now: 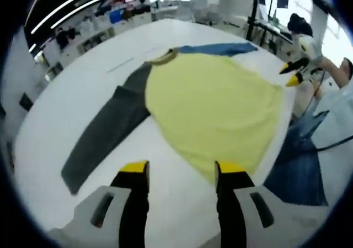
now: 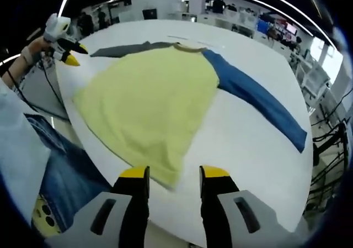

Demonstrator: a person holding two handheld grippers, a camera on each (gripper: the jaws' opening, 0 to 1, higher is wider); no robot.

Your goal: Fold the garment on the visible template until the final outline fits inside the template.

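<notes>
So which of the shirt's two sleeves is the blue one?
The blue sleeve lies stretched out on the right tool's side; the other sleeve, on the left tool's side, is dark grey.

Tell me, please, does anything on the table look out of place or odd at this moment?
Nothing is spilled or damaged. The yellow shirt lies flat on the white table, one sleeve grey, the other blue. Its hem reaches the table edge near the person. Both grippers hover open.

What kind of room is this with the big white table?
Probably a lab or open office: rows of cluttered desks, long ceiling lights, and a wide white table holding a yellow shirt.
</notes>
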